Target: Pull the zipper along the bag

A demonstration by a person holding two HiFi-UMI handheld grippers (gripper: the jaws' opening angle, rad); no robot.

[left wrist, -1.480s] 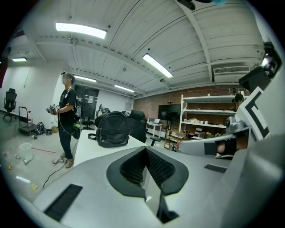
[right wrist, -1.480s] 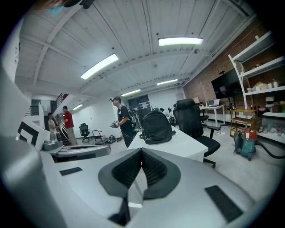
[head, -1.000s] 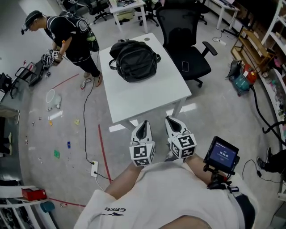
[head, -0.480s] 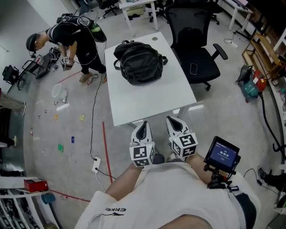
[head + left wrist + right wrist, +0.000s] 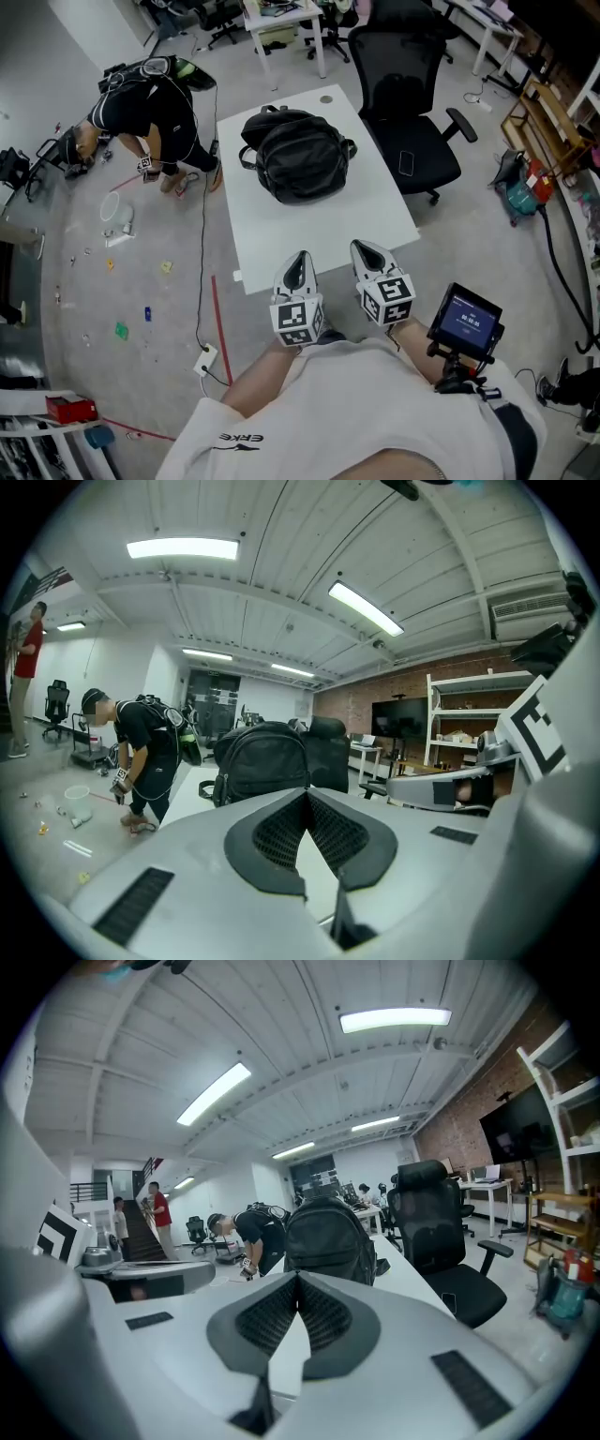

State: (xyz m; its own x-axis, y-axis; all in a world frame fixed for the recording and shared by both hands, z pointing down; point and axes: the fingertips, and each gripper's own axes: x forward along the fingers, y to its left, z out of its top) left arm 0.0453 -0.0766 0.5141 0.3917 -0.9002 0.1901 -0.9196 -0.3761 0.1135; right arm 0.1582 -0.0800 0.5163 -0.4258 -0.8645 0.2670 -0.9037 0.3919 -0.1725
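A black backpack [image 5: 298, 155] lies on the far half of a white table [image 5: 319, 220]; it also shows ahead as the backpack [image 5: 261, 759] in the left gripper view and the backpack [image 5: 330, 1238] in the right gripper view. Its zipper is too small to make out. My left gripper [image 5: 299, 264] and right gripper [image 5: 366, 249] hover side by side at the table's near edge, well short of the bag. Both are shut with nothing between the jaws, which meet at their tips.
A black office chair [image 5: 411, 103] stands to the table's right. A person [image 5: 145, 108] in black bends over on the floor at the left, beside cables and small scattered items. A handheld screen [image 5: 466, 323] hangs at my right side. Shelves line the right wall.
The view has shifted forward: the table and backpack sit nearer and lower in the picture. The person at the left has bent further down. Both grippers stay shut, side by side.
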